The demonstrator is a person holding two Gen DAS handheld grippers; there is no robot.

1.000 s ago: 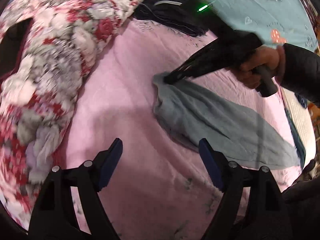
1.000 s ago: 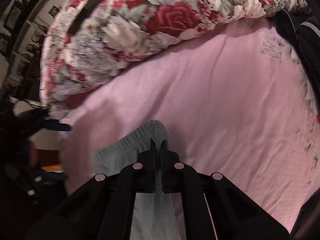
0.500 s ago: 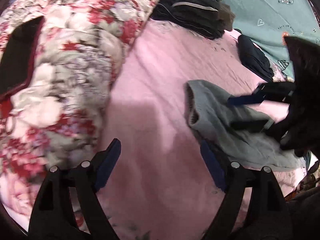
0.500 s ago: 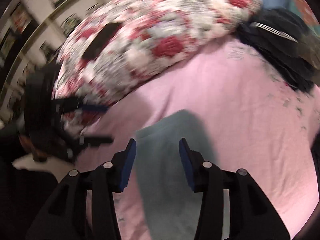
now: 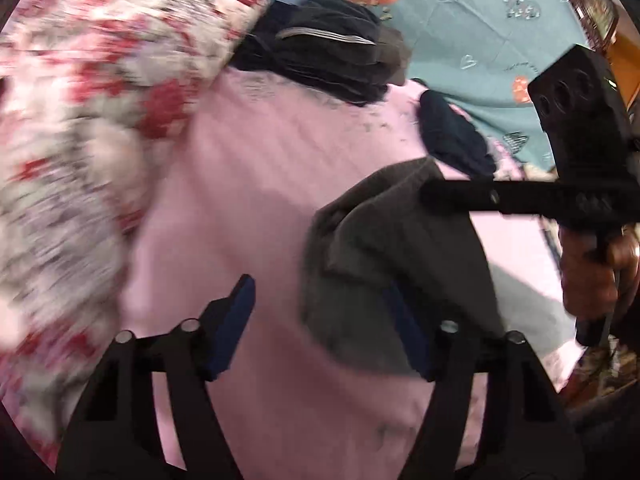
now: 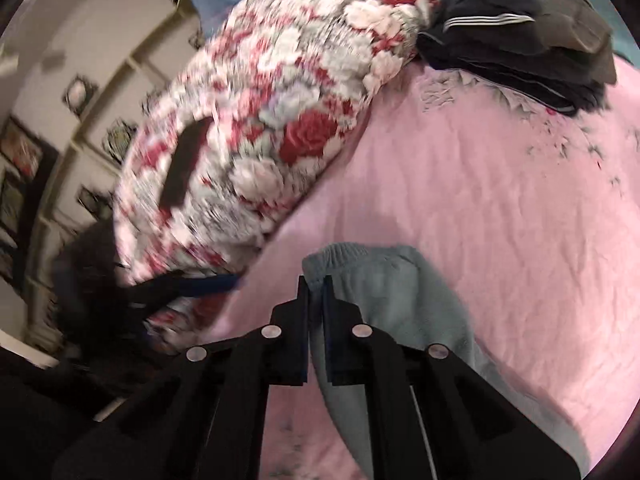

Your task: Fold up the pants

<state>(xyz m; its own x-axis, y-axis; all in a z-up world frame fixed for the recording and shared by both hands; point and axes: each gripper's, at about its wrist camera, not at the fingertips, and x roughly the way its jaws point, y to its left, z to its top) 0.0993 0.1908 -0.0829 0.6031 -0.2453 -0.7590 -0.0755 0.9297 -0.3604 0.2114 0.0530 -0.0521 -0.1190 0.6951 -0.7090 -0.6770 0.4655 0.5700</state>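
Note:
The grey-blue fleece pants (image 6: 400, 304) lie on the pink bedsheet (image 6: 500, 208), elastic waistband toward the far side. My right gripper (image 6: 316, 284) is shut on the waistband edge and holds it a little above the sheet. In the left wrist view the pants (image 5: 384, 264) hang in a raised fold from the right gripper (image 5: 430, 196), which reaches in from the right. My left gripper (image 5: 320, 320) is open and empty, its right finger close against the pants' near edge.
A floral red-and-white quilt (image 6: 280, 92) is bunched along the left side of the bed. A pile of dark folded clothes (image 6: 520, 36) sits at the far end, with another dark garment (image 5: 452, 136) and a teal heart-print blanket (image 5: 480, 20) beyond.
My right gripper, open half a second ago, has shut on the waistband again and lifted it. My left gripper has moved closer to the pants and stayed open.

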